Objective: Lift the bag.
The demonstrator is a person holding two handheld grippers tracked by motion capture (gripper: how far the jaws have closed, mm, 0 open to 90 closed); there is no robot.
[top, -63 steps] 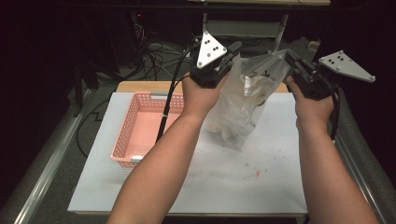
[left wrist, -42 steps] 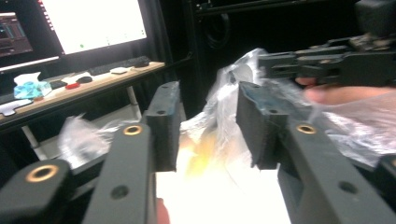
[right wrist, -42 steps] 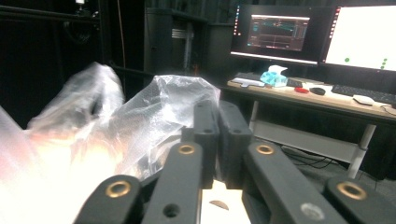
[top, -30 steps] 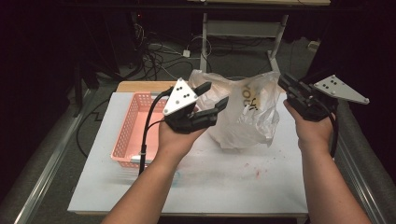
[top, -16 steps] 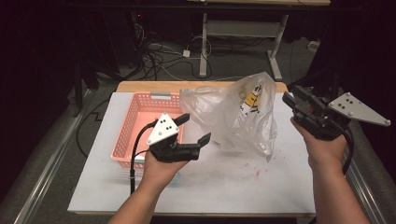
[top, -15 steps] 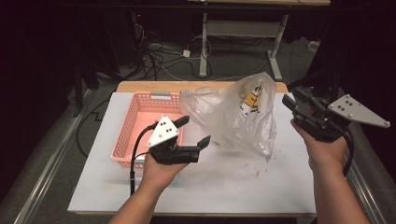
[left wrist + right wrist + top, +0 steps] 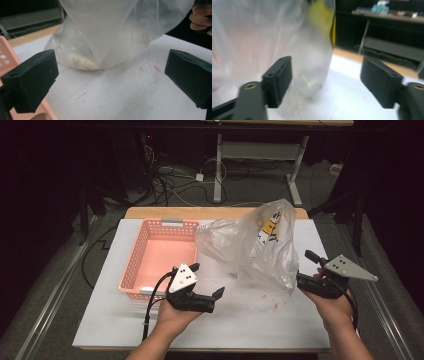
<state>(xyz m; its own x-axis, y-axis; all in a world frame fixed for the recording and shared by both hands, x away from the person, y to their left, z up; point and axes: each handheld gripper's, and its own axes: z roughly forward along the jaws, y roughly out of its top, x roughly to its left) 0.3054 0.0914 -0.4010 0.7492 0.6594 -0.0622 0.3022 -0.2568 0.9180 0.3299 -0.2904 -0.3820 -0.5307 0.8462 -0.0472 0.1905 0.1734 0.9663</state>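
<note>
Pink plastic basket (image 7: 162,257) sits at the table's left. Just right of it stands a clear plastic bag (image 7: 255,245) holding pale lumps. Left gripper (image 7: 207,290) and right gripper (image 7: 305,267), jaws just spread, flank it, holding nothing.

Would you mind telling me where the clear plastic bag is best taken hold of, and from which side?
Probably at the loose film near the top of the plastic bag, coming from its right side with the right claw, which is open beside it. The film there stands up crumpled and empty; the contents sit low at the base.
</note>
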